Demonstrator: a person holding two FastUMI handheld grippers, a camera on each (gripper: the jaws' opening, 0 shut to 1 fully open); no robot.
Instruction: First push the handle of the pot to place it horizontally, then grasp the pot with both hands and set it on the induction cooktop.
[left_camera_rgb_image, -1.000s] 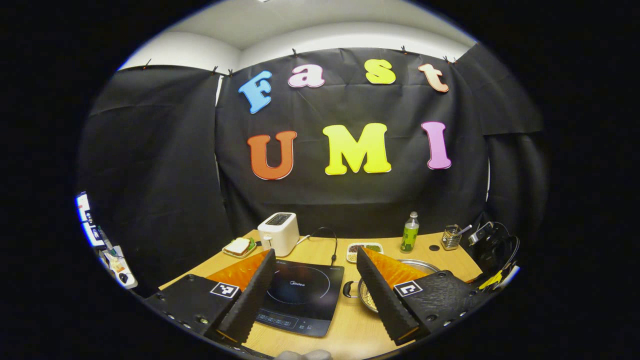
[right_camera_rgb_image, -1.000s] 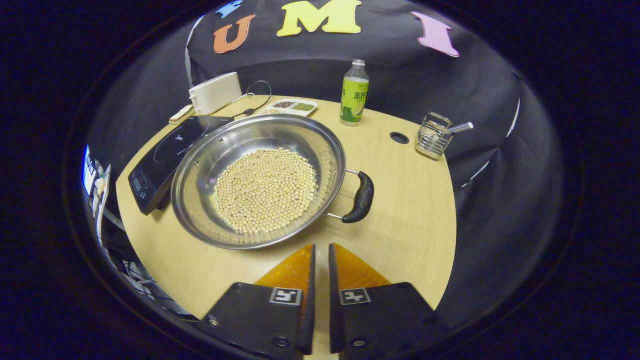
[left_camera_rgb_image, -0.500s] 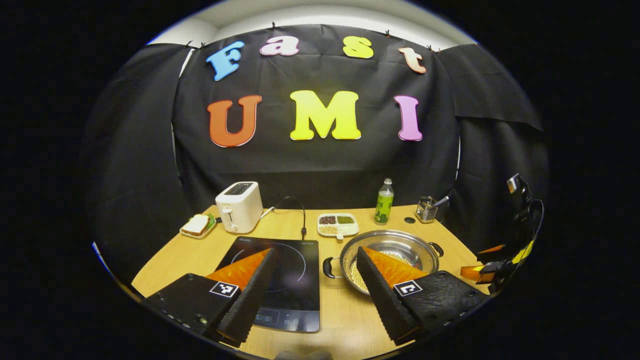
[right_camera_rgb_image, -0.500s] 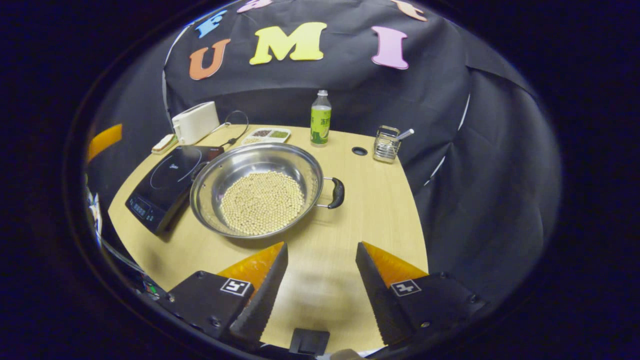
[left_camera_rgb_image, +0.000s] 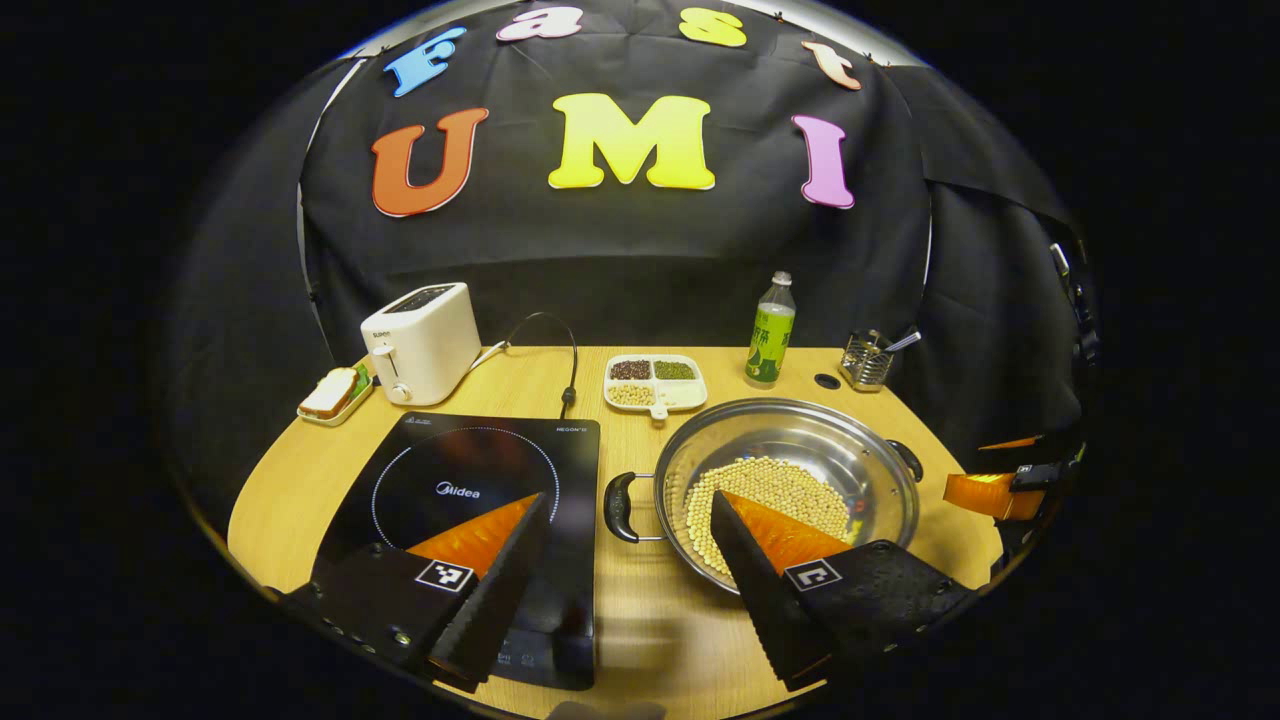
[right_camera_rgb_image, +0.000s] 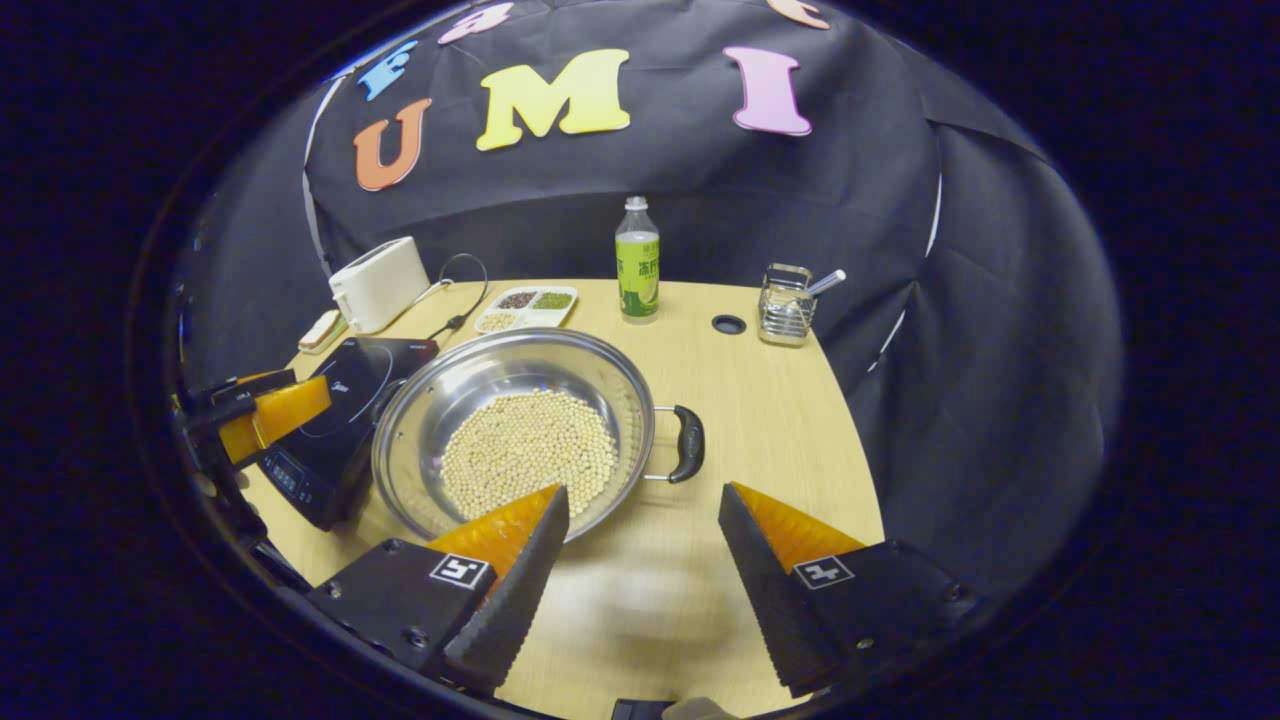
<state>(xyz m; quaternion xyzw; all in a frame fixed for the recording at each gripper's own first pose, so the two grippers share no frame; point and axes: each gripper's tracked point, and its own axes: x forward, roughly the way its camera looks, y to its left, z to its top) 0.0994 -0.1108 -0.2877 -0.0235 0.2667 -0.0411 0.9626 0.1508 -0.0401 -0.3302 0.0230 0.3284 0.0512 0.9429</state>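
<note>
Nearest the cameras, both tools were spread wide and holding nothing. In the left gripper view the left tool (left_camera_rgb_image: 630, 520) hovered over the front of the light wood bench (left_camera_rgb_image: 640, 620), one finger over the induction cooktop (left_camera_rgb_image: 470, 500) and the other over the near rim of the pot (left_camera_rgb_image: 790, 480). In the right gripper view the right tool (right_camera_rgb_image: 640, 510) hung over the bench just in front of the pot (right_camera_rgb_image: 515, 430), its left finger overlapping the pot's near rim.

The pot itself sat on the bench, not on the cooktop. It was right beside the cooktop's right edge, steel, wide and shallow, with a layer of pale beans (right_camera_rgb_image: 530, 450) in the bottom. Its two black handles pointed out sideways: the left handle (left_camera_rgb_image: 617, 507) toward the cooktop, the right handle (right_camera_rgb_image: 688, 457) on the far side of the pot from it.

Behind the pot were a divided snack dish (left_camera_rgb_image: 655, 380), a green bottle (left_camera_rgb_image: 770, 330) and a wire caddy (left_camera_rgb_image: 868, 360). Behind the cooktop stood a white toaster (left_camera_rgb_image: 420, 340), with a small plate of bread (left_camera_rgb_image: 330, 395) beside it. Black cloth closed off the booth behind the bench.
</note>
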